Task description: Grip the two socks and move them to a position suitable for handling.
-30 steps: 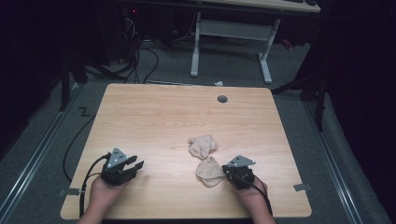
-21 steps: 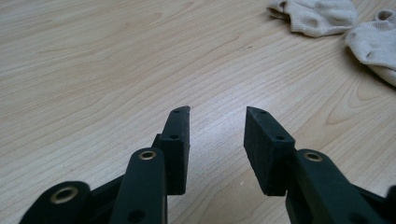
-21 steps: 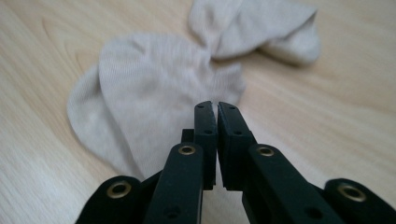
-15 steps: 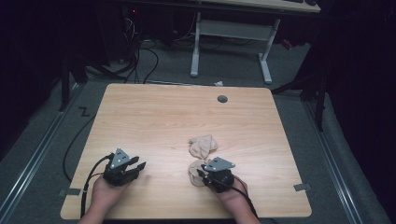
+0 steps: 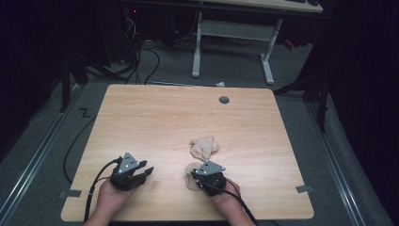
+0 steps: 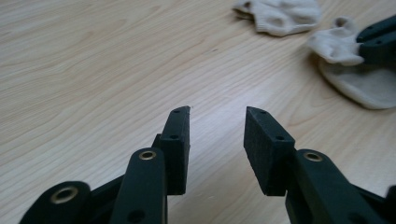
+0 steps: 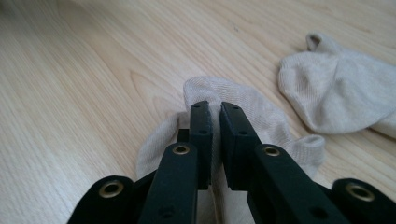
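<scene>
The near sock (image 7: 261, 121) is a small beige knit piece, and it looks as though it will handle as something very light, limp and soft: no stiffness to hold a shape, no fragility to worry over, and enough texture in the ribbed weave that padded jaws should not slip on it. A pinch on a raised fold or on the cuff edge seems the sensible place to take hold, since the flat parts lie tight against the table (image 5: 155, 122) and offer nothing to bite. The right gripper (image 7: 215, 109) has its jaws drawn close together on just such a ridge of fabric at the bunched end of this sock, with cloth showing in the narrow gap between the pads. The sock lies crumpled, pale cream to tan, with a rounded toe and a folded opening. Taking the round cable hole (image 5: 224, 100) at the far edge of the table as landmark, this sock sits well nearer the person than the hole and slightly to the left of it. The second sock (image 5: 204, 146), equally rumpled and the same colour, lies between the hole and the near sock, just beside the latter. The left gripper (image 6: 217, 116) rests well to the left of both socks and far on the near side of the hole, its jaws spread apart over bare wood, holding nothing.
</scene>
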### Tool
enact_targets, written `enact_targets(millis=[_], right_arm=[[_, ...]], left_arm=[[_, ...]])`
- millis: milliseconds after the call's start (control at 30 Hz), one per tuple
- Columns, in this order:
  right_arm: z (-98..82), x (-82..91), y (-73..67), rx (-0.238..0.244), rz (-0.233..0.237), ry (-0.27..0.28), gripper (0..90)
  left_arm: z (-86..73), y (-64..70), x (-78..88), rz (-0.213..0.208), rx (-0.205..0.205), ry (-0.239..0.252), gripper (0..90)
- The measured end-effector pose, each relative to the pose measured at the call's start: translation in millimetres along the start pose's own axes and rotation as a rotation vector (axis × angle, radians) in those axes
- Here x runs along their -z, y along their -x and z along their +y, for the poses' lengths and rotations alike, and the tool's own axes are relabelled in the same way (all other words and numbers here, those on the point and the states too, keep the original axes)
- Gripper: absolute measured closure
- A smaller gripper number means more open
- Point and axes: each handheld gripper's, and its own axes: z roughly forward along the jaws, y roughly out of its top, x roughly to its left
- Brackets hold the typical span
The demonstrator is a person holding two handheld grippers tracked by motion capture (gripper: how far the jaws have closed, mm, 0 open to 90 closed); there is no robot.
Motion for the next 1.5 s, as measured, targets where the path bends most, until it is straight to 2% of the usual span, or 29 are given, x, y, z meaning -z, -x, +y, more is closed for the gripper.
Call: enact_targets(millis=[100, 133, 233, 267, 333, 367, 400, 467, 533, 600, 633, 700, 800, 867, 967, 1033, 1233, 1367, 1500], right_arm=[[0.6, 2.0, 0.0, -0.009, -0.001, 0.017, 83.5], [0.4, 2.2, 0.1, -0.009, -0.002, 0.018, 83.6], [-0.2, 4.7, 1.3, -0.013, -0.011, 0.032, 83.5], [-0.4, 6.4, 2.0, -0.02, -0.014, 0.039, 83.6], [-0.9, 8.3, 2.8, -0.035, -0.013, 0.048, 83.6], [-0.9, 8.3, 2.8, -0.035, -0.013, 0.048, 83.6], [-1.9, 10.2, 4.8, -0.046, -0.008, 0.057, 83.7], [-3.2, 11.6, 6.9, -0.059, -0.001, 0.063, 83.8], [-5.2, 13.9, 9.9, -0.081, 0.008, 0.074, 83.9], [-6.6, 16.3, 11.9, -0.097, 0.008, 0.08, 83.9], [-7.1, 17.0, 12.4, -0.104, 0.009, 0.082, 83.9], [-8.8, 18.3, 13.0, -0.106, 0.007, 0.084, 83.9], [-12.0, 21.7, 13.1, -0.107, -0.001, 0.083, 83.8], [-14.3, 24.1, 13.7, -0.109, -0.01, 0.082, 83.8], [-18.7, 29.4, 17.2, -0.118, -0.033, 0.085, 83.7], [-19.7, 30.8, 18.2, -0.119, -0.038, 0.085, 83.7], [-33.0, 46.0, 26.0, -0.114, -0.106, 0.073, 83.3], [-43.4, 54.3, 34.1, -0.135, -0.109, 0.06, 83.4], [-47.2, 56.6, 41.4, -0.147, -0.111, 0.051, 83.4]], left_arm=[[5.9, 18.6, -6.3, -0.046, -0.023, 0.003, 62.9], [8.6, 28.3, -10.5, -0.069, -0.043, 0.0, 62.9], [15.7, 50.9, -22.4, -0.097, -0.104, -0.011, 63.0], [18.3, 55.9, -26.2, -0.108, -0.11, -0.011, 63.3], [22.6, 63.1, -33.3, -0.14, -0.101, -0.008, 65.2], [22.6, 63.1, -33.3, -0.14, -0.101, -0.008, 67.0], [25.2, 69.0, -39.1, -0.177, -0.089, -0.009, 68.5], [27.6, 73.8, -42.4, -0.206, -0.087, -0.009, 70.7], [29.9, 76.4, -44.0, -0.215, -0.093, -0.007, 73.5], [31.3, 77.7, -47.1, -0.232, -0.07, -0.001, 74.2], [32.0, 79.3, -49.6, -0.237, -0.072, -0.006, 74.5], [32.6, 82.2, -52.8, -0.239, -0.082, -0.014, 74.6], [33.4, 92.1, -65.6, -0.246, -0.125, -0.049, 75.4], [32.3, 96.2, -75.9, -0.231, -0.153, -0.09, 76.7], [30.1, 97.9, -79.8, -0.214, -0.183, -0.114, 78.5], [30.2, 97.9, -79.9, -0.21, -0.187, -0.113, 78.4], [28.0, 97.7, -76.8, -0.18, -0.203, -0.115, 77.9], [26.8, 94.2, -74.9, -0.179, -0.19, -0.12, 77.9], [25.5, 90.5, -72.4, -0.159, -0.192, -0.123, 77.9]])
